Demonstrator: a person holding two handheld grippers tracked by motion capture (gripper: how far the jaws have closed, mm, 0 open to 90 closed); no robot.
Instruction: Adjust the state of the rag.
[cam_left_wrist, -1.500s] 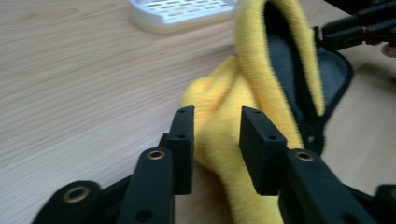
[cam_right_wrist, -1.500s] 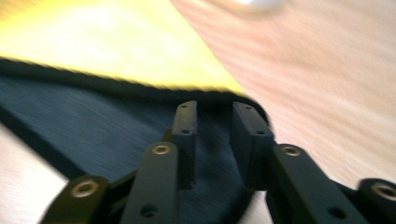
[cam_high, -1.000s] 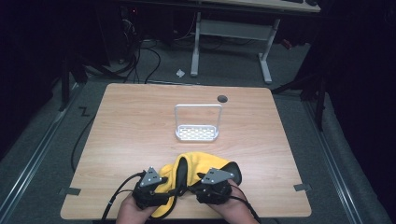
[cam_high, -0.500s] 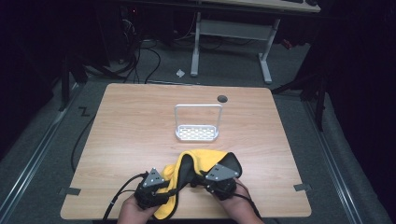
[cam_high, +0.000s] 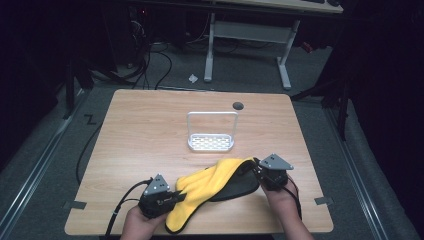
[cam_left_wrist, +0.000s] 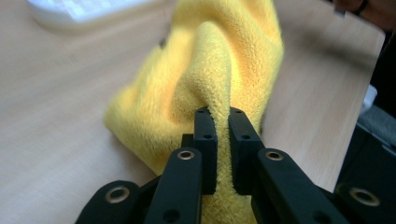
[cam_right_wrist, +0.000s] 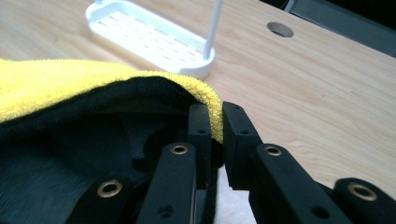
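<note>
Grippers: left gripper (cam_high: 176, 196) and right gripper (cam_high: 256, 167) sit near the table's front edge, each held in a hand that enters from the bottom of the high view.
Left grip: jaws have just been closing and now pinch a fold of the yellow cloth (cam_left_wrist: 205, 88) between the pads.
Right grip: jaws have just been closing and now clamp the cloth's hem (cam_right_wrist: 212, 109), where yellow pile meets a black underside.
Hidden parts: the cloth's black underside is mostly in shadow; its lowest end hangs at the table's front edge below the left gripper; the person's forearms are cut off by the frame.
Cloth position: yellow cloth (cam_high: 210, 185) is stretched between the two grippers, raised at both pinched ends.
Cloth axis: long axis runs diagonally, from front left up to back right.
Beyond: a white perforated rack with a hoop handle (cam_high: 211, 143) stands just behind the cloth, apart from it, on the wooden table (cam_high: 145, 135).
</note>
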